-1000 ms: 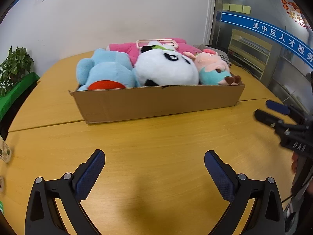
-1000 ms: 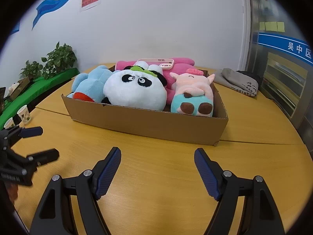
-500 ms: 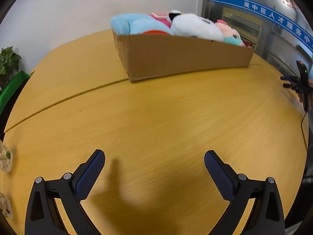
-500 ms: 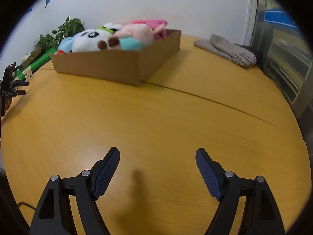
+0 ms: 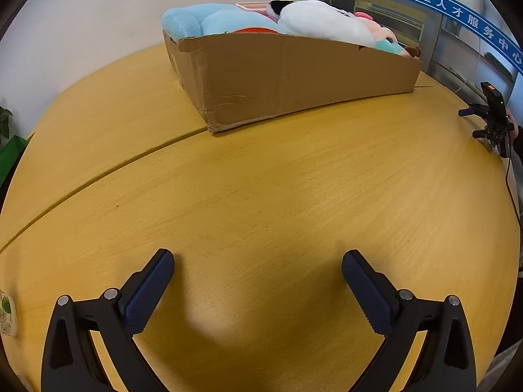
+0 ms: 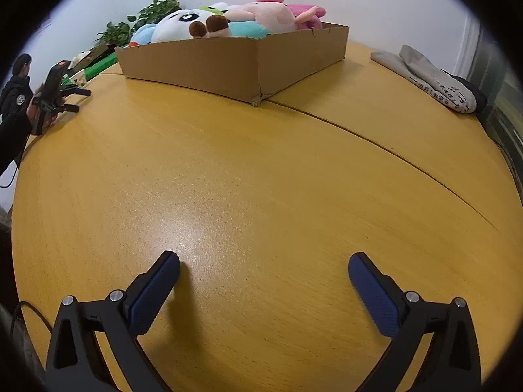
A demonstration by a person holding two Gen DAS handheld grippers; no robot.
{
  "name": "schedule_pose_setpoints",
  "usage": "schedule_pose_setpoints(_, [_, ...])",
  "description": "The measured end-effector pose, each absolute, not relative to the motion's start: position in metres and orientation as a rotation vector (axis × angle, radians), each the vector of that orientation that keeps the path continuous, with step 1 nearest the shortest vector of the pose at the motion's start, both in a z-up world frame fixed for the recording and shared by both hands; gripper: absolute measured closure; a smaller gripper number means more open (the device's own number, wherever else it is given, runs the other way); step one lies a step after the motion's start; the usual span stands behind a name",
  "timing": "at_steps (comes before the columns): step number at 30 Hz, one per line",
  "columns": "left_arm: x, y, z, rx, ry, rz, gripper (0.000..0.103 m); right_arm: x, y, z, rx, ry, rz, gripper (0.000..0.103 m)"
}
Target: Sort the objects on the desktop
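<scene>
A cardboard box [image 5: 294, 78] stands at the far side of the wooden table [image 5: 261, 196], filled with plush toys: a blue one [image 5: 209, 19], a white panda [image 5: 320, 23] and a pink-and-teal one [image 5: 385, 37]. The box also shows in the right wrist view [image 6: 228, 62], with the panda [image 6: 176, 26] and the pink toy [image 6: 271, 13]. My left gripper [image 5: 258, 281] is open and empty, low over the bare table. My right gripper [image 6: 264, 281] is open and empty, also low over the table. Each gripper shows small in the other's view, the right [image 5: 490, 121] and the left [image 6: 55, 91].
A grey folded cloth [image 6: 431, 78] lies at the table's far right edge. Green plants [image 6: 147, 23] stand behind the box to the left. A seam [image 5: 98, 176] runs across the table. A paper cup [image 5: 6, 317] shows at the left edge.
Both grippers have dropped lower and swung outward, apart from each other and away from the box front. The box now shows from its corners. Both stay open.
</scene>
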State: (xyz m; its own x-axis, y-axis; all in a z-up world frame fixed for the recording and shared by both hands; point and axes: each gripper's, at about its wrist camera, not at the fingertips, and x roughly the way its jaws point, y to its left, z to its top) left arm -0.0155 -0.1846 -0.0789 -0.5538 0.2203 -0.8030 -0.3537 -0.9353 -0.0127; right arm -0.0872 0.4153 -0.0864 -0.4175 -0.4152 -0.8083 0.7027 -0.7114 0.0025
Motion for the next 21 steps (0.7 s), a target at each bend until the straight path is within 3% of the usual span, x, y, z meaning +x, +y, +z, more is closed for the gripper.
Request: schedule_pose_setpoints(21, [-0.014, -0.172, -0.074, -1.271, 0.205, 2.502, 0.000, -0.104, 0.407, -0.083, 1.078, 0.475, -2.124, 0.000])
